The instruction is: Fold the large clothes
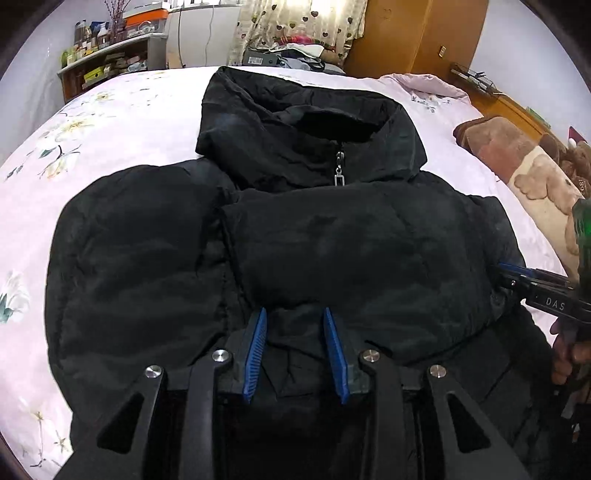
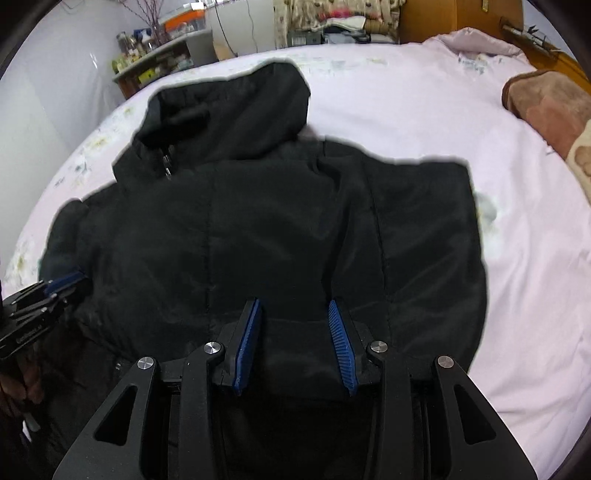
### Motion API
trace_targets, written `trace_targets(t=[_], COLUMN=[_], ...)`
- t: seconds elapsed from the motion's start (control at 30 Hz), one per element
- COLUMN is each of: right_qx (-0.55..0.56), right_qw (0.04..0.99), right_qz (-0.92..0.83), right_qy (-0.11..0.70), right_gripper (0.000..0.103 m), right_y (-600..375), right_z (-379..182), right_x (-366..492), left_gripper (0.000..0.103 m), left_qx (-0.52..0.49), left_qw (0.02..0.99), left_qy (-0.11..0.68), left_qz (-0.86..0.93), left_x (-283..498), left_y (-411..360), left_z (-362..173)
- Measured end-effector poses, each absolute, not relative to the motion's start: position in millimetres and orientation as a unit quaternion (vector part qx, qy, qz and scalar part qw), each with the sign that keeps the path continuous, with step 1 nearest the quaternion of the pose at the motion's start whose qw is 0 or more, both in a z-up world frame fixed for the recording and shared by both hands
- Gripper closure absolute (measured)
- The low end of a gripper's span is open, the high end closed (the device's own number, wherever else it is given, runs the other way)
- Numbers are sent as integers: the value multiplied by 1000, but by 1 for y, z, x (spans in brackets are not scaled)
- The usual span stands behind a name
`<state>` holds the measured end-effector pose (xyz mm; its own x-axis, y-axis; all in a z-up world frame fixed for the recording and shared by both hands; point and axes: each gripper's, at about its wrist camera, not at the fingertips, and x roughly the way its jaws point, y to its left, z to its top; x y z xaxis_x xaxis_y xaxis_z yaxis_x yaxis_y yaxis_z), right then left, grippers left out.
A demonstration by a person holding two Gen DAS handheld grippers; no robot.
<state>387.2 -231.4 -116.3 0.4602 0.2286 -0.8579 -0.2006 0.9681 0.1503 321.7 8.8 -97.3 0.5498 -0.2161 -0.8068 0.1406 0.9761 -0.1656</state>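
Note:
A black hooded puffer jacket lies face up on a pink floral bed sheet, zipped, with the hood at the far end and both sleeves folded in across the chest. My left gripper sits at the jacket's near lower part, blue pads closed on a thick fold of black fabric. In the right wrist view the jacket fills the middle, and my right gripper likewise pinches a thick fold at the near edge. Each gripper shows in the other's view, the right one at the jacket's right side and the left one at its left side.
A brown bear-print blanket lies at the bed's right edge. Beyond the bed stand a cluttered shelf, a pile of clothes and a wooden wardrobe. A hand grips the right tool's handle.

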Motion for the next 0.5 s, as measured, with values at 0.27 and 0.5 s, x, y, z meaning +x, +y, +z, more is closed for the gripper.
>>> trace_targets(t=[0.27, 0.5], right_qx=[37, 57], right_qw=[865, 873], right_qz=[138, 162], right_qy=[482, 456], right_gripper=[63, 57], right_y=[-231, -215], right_z=[-80, -48], right_x=[377, 416], left_gripper=[68, 51], left_qx=[-60, -63], left_qw=[884, 899], left_qy=[449, 419], left_qz=[-114, -109], left_x=[319, 366], left_y=[21, 40], left_z=[-61, -21])
